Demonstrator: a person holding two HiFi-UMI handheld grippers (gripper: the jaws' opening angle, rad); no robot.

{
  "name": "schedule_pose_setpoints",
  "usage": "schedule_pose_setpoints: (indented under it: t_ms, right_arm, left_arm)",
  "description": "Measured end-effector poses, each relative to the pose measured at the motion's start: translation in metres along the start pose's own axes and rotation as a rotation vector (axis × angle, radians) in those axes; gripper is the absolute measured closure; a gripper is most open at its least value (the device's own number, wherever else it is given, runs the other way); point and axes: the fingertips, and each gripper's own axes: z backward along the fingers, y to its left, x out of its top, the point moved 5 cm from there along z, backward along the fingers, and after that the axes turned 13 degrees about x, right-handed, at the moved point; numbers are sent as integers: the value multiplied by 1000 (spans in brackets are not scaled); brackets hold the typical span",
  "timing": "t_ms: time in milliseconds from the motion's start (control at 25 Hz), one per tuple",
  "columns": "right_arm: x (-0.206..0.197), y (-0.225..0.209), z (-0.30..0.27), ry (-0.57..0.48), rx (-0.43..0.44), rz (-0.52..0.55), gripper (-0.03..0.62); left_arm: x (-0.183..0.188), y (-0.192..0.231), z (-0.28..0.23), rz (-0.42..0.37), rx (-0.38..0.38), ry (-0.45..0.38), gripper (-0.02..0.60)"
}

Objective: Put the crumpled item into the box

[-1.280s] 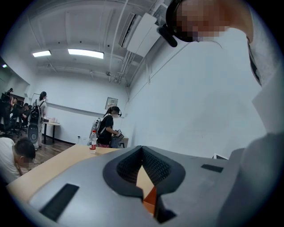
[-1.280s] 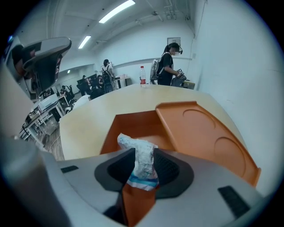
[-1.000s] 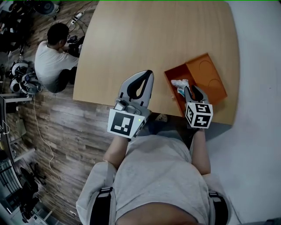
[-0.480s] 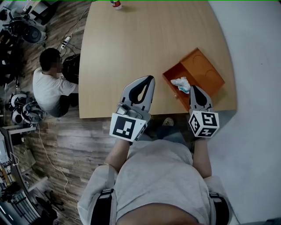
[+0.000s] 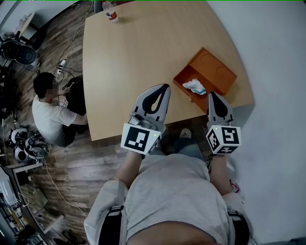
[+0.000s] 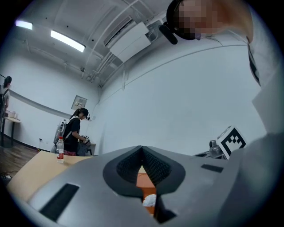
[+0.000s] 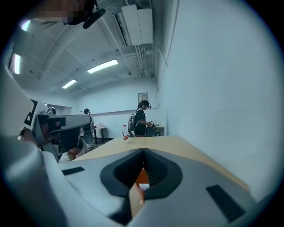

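The orange box (image 5: 213,72) lies open on the wooden table (image 5: 129,57) near its right front corner. The crumpled white item (image 5: 194,86) rests inside the box's near compartment. My right gripper (image 5: 211,94) hangs at the table's front edge, just short of the box, jaws shut with nothing in them. My left gripper (image 5: 164,86) hovers over the table edge to the box's left, shut and empty too. In the left gripper view the box (image 6: 144,181) and the crumpled item (image 6: 150,200) peek through below the shut gripper (image 6: 142,148). The right gripper view shows its gripper (image 7: 143,151) closed, with the box (image 7: 142,176) beyond.
A plastic bottle (image 5: 110,12) stands at the table's far left corner. One person (image 5: 50,117) sits on the wood floor left of the table among cables and gear. Another person (image 7: 141,119) stands beyond the table's far end. A white wall runs along the right.
My right gripper has closed from open and drawn back out of the box toward the body. The crumpled item stays in the box. The left gripper has held its pose.
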Motion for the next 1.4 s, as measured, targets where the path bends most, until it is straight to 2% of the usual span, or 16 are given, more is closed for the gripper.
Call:
schedule_pose_setpoints:
  t_ms: [280,720,1080,1400]
  right_arm:
    - [23,28,32,-88,-76,-1,583]
    - [24,77,79,-183,-198,10,583]
    - [26,113,105,-234,-213,27,583]
    - [31,121,124,-271,-219,41,583]
  left_arm:
    - [17,-2,16,-10,-92,-21,568]
    - [22,-7,50,-19,-237,-50,568]
    - [26,-17,81,-8,-298,-64,568]
    - [31,-28,93,-18,-304,-82,568]
